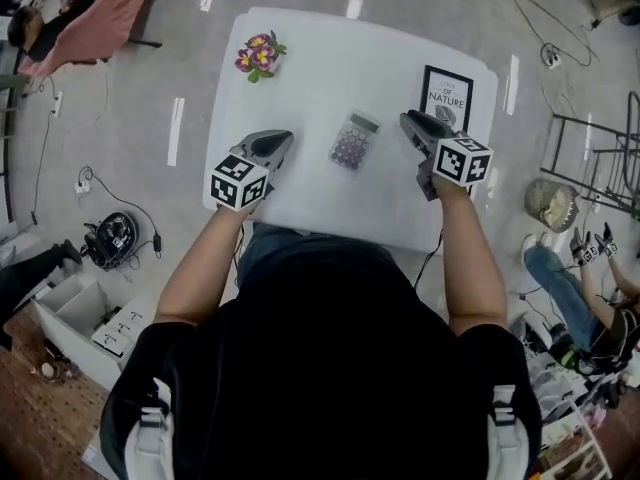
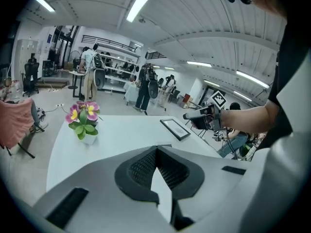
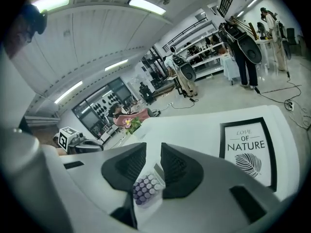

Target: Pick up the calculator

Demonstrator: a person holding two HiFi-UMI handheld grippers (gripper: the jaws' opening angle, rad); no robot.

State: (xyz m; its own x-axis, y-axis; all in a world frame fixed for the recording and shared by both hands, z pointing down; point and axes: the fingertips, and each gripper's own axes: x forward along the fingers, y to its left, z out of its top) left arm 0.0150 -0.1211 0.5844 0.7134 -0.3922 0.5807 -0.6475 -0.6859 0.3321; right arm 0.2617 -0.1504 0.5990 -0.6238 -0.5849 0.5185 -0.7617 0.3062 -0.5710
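The calculator (image 1: 353,141), light grey with purple keys, lies flat in the middle of the white table (image 1: 320,78). My left gripper (image 1: 283,140) hovers to its left, apart from it. In the left gripper view the pads (image 2: 141,166) meet at their tips and nothing is between them. My right gripper (image 1: 407,120) hovers to the calculator's right, also apart from it. In the right gripper view this gripper (image 3: 153,152) stands open, and the calculator (image 3: 146,188) shows through the gap, down on the table, untouched by the pads.
A small pot of pink and yellow flowers (image 1: 260,55) stands at the table's far left. A black-framed print (image 1: 447,96) lies at the far right, just beyond my right gripper. People and shelves stand in the room behind, and cables and boxes lie on the floor.
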